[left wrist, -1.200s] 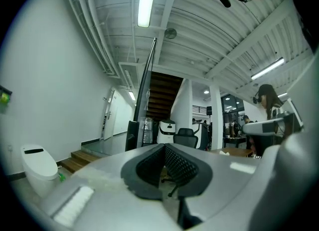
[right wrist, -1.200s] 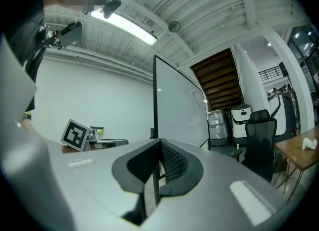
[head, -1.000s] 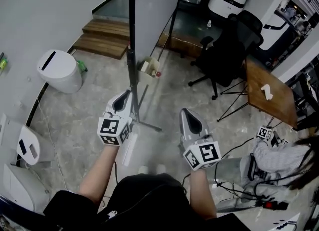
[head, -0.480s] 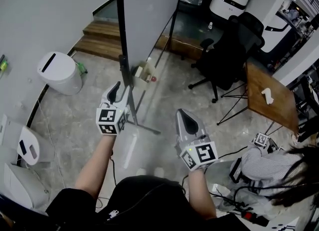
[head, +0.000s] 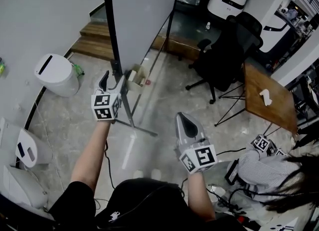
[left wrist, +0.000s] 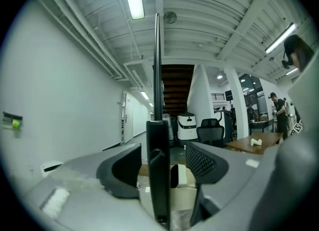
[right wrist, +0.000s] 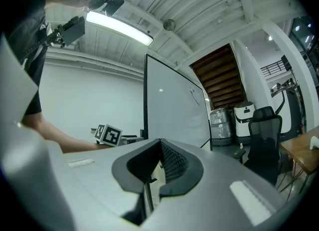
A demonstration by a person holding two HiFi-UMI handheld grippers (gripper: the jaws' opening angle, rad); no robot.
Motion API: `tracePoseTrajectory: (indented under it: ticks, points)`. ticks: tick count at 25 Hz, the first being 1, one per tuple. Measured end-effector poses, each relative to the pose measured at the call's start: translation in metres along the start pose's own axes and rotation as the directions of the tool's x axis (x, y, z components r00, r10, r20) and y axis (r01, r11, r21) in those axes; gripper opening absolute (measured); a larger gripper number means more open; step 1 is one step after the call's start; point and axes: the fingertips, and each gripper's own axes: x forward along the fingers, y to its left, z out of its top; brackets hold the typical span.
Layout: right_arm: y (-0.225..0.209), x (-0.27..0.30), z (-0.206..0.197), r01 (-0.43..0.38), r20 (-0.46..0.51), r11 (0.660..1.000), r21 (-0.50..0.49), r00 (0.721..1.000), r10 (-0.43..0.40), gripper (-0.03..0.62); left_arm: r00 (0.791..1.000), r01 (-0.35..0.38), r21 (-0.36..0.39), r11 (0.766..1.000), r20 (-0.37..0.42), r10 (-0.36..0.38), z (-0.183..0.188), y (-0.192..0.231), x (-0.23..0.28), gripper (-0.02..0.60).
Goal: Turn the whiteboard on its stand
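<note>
Head view: on the left, my left gripper (head: 111, 81) is up against the near edge of the whiteboard (head: 144, 15), low down on it, just above where the stand (head: 133, 121) spreads its feet on the floor. Its jaws are spread, and in the left gripper view the black post (left wrist: 157, 175) of the whiteboard's frame stands upright between them, close against the left-hand jaw with a clear gap to the right-hand one. I cannot tell whether the near jaw actually presses on the post. So I am straddling the edge, not pinching it. The whiteboard itself stands upright on its stand, running away from me and a little to the right, so that I look along it at a slant and see its pale face to the right of the dark frame edge. From that I judge the turn to be under way rather than finished. How much swing is left I cannot say, since nothing shows which way it should end up facing. A small cardboard box (head: 135, 77) sits on the floor at the foot of the whiteboard. Further right, well clear of the whiteboard, my right gripper (head: 183, 118) hangs with its jaws pressed together on nothing. It takes no part in the push.
</note>
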Motion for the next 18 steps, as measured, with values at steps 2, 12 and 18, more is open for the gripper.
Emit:
tracePoseTrajectory:
  ticks: [2, 12, 18]
  points:
    - [-0.003, -0.001, 0.0, 0.001, -0.003, 1.0, 0.0, 1.0, -0.001, 0.006, 1.0, -0.021, 0.007, 1.0, 0.001, 0.021, 0.004, 0.009, 0.01, 0.3]
    - [-0.007, -0.006, -0.006, 0.014, -0.025, 1.0, 0.008, 1.0, -0.014, 0.006, 0.999, -0.009, 0.035, 0.999, -0.046, 0.011, -0.01, 0.019, 0.045, 0.281]
    - [-0.015, -0.013, -0.008, 0.041, -0.033, 0.999, 0.007, 0.999, -0.041, 0.006, 0.999, 0.015, 0.026, 1.0, -0.039, -0.014, -0.012, 0.014, 0.051, 0.231]
